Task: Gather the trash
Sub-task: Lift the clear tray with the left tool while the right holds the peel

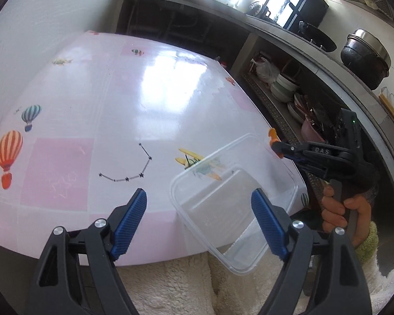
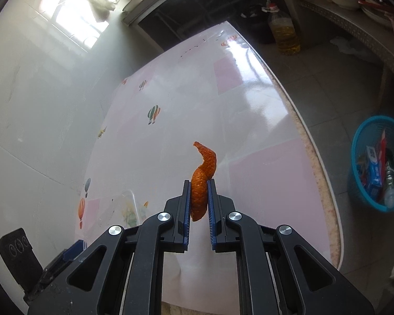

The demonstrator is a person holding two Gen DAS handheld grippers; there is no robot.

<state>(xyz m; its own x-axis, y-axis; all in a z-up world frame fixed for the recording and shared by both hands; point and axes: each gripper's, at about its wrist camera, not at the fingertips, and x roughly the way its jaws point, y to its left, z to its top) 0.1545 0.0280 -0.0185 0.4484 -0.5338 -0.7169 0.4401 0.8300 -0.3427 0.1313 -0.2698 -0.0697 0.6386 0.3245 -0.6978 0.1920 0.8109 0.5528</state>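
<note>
Trash is partly in hand, by the look of things: a curled strip of orange peel (image 2: 202, 183) sits pinched between the blue ribbed pads of the right gripper (image 2: 199, 202), held up clear of the glossy pink-and-white tabletop printed with hot-air balloons (image 2: 249, 105). Its free end twists upward beyond the fingertips. On the floor to the right of the table stands a round blue plastic basket (image 2: 354, 162), already holding cartons and wrappers, which I take to be the bin; the peel has not reached it and is well apart from it

The left gripper (image 1: 198, 204) stands spread wide with nothing pressed between its pads. A clear rectangular plastic food container (image 1: 231, 210) lies at the near edge of the table, overhanging it, with the right-hand pad of that gripper in front of its wall; whether they touch I cannot tell. The container looks empty

Apart from the container, no loose scraps show on the tabletop, so what remains is probably dropping the peel into the basket and dealing with the container
</note>
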